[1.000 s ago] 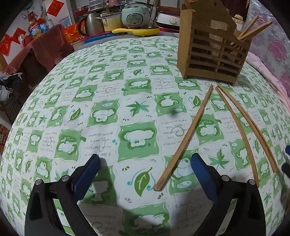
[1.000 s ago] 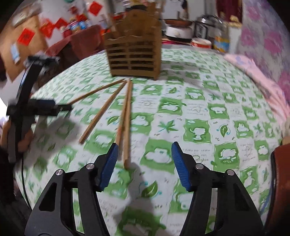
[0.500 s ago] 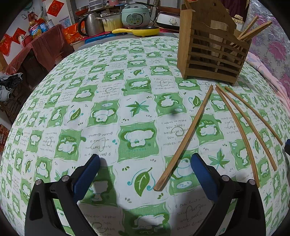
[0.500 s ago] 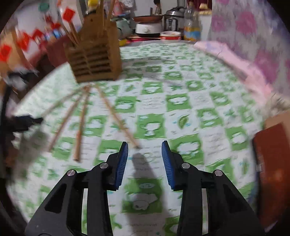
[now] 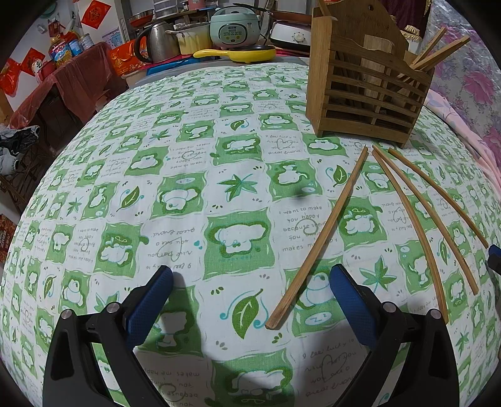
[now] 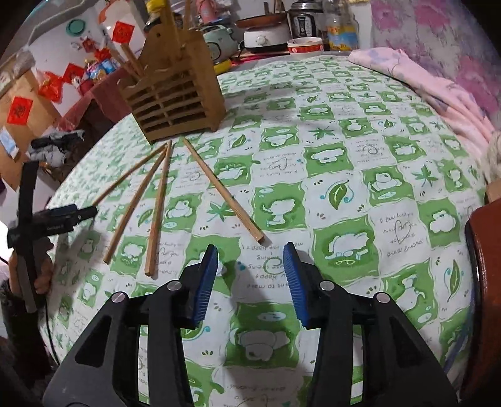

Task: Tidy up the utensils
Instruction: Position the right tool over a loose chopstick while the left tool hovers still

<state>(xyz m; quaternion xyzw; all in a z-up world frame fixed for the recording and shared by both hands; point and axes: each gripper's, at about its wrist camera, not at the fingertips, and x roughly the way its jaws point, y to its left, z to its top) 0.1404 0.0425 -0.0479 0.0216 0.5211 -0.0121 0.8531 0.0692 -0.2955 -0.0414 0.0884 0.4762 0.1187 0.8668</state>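
Several wooden chopsticks lie fanned out on the green-and-white tablecloth in front of a slatted wooden utensil holder (image 5: 366, 90), also in the right wrist view (image 6: 175, 103); more chopsticks stand inside it. My left gripper (image 5: 250, 300) is open and empty, low over the cloth, with the near end of the leftmost chopstick (image 5: 316, 244) between its fingers. My right gripper (image 6: 250, 272) is open and empty, its jaws partly closed, just short of the near end of the rightmost chopstick (image 6: 224, 191). The left gripper (image 6: 67, 216) shows at the left of the right wrist view.
Kettle (image 5: 156, 40), rice cooker (image 5: 235, 28) and yellow pan (image 5: 244, 53) stand beyond the table's far edge. A pink cloth (image 6: 432, 84) lies at the table's right side. A red-brown object (image 6: 485, 281) stands at the right edge.
My right gripper swung right and narrowed its jaws, now facing the end of the rightmost chopstick. That chopstick moved apart from the others. The left gripper stayed put.
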